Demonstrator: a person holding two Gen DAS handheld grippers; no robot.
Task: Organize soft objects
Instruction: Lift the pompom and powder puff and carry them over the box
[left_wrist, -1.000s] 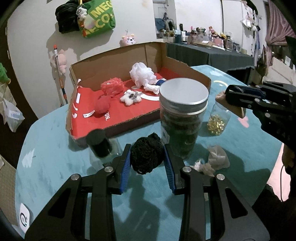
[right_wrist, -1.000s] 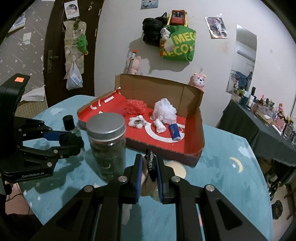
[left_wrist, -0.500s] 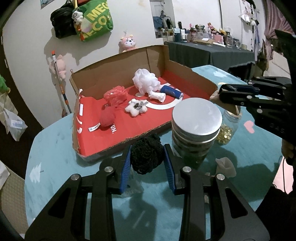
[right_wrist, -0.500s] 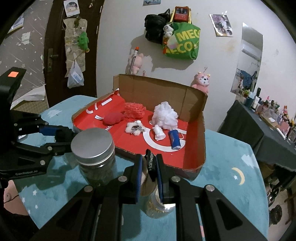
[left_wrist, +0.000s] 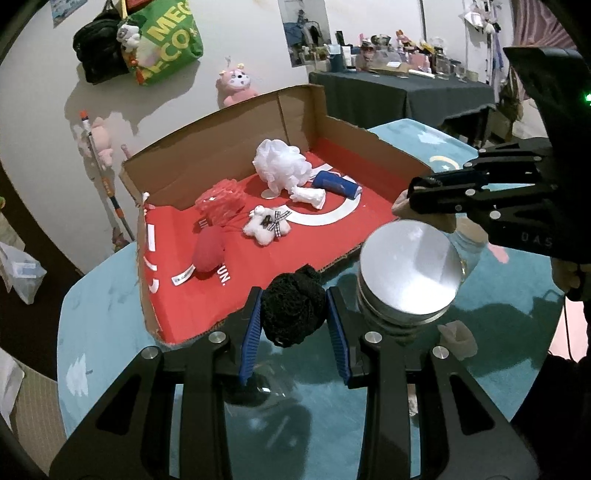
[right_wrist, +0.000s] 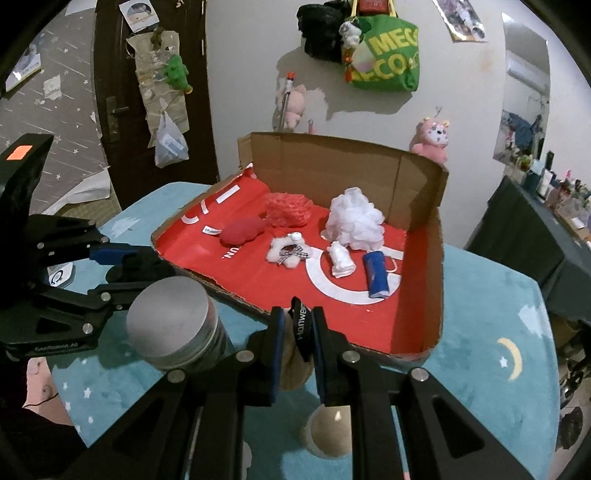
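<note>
My left gripper (left_wrist: 293, 315) is shut on a black fuzzy ball (left_wrist: 293, 308) and holds it above the table at the near edge of the open cardboard box (left_wrist: 236, 147) with a red floor. My right gripper (right_wrist: 298, 326) is shut on a beige soft thing with a black strap marked "Hanwen" (right_wrist: 301, 328), just short of the box's front edge (right_wrist: 236, 295). In the box lie a red pouch (right_wrist: 242, 230), a red mesh puff (right_wrist: 288, 210), a white puff (right_wrist: 354, 218), a small white plush (right_wrist: 286, 251), a white piece (right_wrist: 341, 258) and a blue roll (right_wrist: 376, 273).
A glass jar with a silver lid (left_wrist: 408, 271) stands on the teal table (left_wrist: 110, 314) between the grippers, also seen in the right wrist view (right_wrist: 173, 325). A cork-topped jar (right_wrist: 330, 428) sits under my right gripper. Crumpled white bits (left_wrist: 458, 338) lie near the jar.
Both grippers have risen and moved toward the box with their loads. The jar now sits lower in both views, and more of the box floor shows.
</note>
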